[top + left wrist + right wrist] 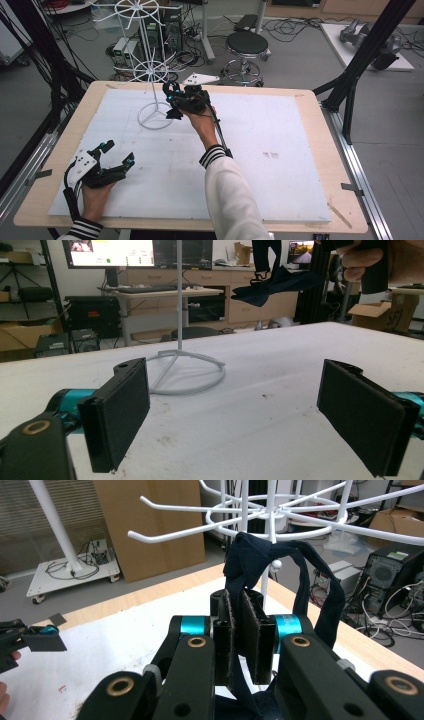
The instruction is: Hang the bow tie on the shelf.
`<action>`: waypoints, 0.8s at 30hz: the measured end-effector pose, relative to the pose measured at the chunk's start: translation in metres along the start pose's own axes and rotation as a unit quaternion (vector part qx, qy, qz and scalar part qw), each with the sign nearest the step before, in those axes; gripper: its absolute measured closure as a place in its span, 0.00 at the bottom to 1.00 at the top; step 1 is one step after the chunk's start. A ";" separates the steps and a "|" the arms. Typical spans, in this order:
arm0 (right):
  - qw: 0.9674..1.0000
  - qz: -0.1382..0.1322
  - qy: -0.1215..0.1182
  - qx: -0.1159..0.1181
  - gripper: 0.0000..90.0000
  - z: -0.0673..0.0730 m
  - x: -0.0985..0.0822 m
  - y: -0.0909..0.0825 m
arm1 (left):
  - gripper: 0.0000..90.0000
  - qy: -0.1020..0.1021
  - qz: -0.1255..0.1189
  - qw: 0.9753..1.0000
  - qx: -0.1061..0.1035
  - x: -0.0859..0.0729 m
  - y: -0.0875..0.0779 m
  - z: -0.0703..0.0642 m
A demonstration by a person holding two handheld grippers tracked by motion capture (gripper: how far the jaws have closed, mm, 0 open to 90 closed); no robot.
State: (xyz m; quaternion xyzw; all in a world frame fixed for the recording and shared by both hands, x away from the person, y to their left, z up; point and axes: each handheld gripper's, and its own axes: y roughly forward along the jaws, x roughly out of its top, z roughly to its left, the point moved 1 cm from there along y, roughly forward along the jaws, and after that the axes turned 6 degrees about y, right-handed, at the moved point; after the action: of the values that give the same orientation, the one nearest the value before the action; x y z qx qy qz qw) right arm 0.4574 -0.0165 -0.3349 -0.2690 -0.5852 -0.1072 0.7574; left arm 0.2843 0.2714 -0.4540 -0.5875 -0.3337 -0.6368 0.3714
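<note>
A white wire rack (pixel 150 70) with rings of hooks stands on its round base (pixel 155 116) at the back left of the white board. My right gripper (pixel 172 97) is held up beside the rack's lower ring and is shut on a dark navy cloth loop (pixel 250 555). In the right gripper view the pads (pixel 257 630) pinch the fabric, and a ball-tipped hook (pixel 273 564) shows inside the loop. The cloth (pixel 280 285) hangs in the air to the right of the rack's pole (pixel 180 295). My left gripper (pixel 118 152) rests low at the front left, open, with nothing between its pads (pixel 120 410).
The white board (pixel 280 165) covers most of the wooden table (pixel 320 100). Behind the table stand a round stool (pixel 246 45), computer cases and loose cables on the floor. Black frame posts (pixel 365 55) rise at the right.
</note>
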 end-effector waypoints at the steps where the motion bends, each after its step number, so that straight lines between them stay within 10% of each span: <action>1: 1.000 0.002 0.002 -0.001 0.93 0.000 0.000 0.000 | 0.15 -0.001 0.000 1.000 0.000 0.000 0.000 0.000; 11: 1.000 0.009 0.012 0.006 0.79 -0.006 -0.005 0.005 | 0.15 0.001 0.002 1.000 0.000 0.000 0.000 0.000; 20: 0.999 0.038 0.003 0.000 0.21 -0.003 -0.007 0.005 | 0.15 0.001 0.003 1.000 -0.002 0.000 0.000 0.000; 24: 0.999 0.046 0.016 -0.010 0.13 0.000 -0.005 -0.002 | 0.15 0.000 -0.002 1.000 -0.001 0.000 0.000 0.000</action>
State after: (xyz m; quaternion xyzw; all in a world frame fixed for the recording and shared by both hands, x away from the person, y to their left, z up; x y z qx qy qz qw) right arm 0.4552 -0.0185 -0.3393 -0.3019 -0.5590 -0.0825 0.7679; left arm 0.2841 0.2714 -0.4540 -0.5868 -0.3343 -0.6380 0.3699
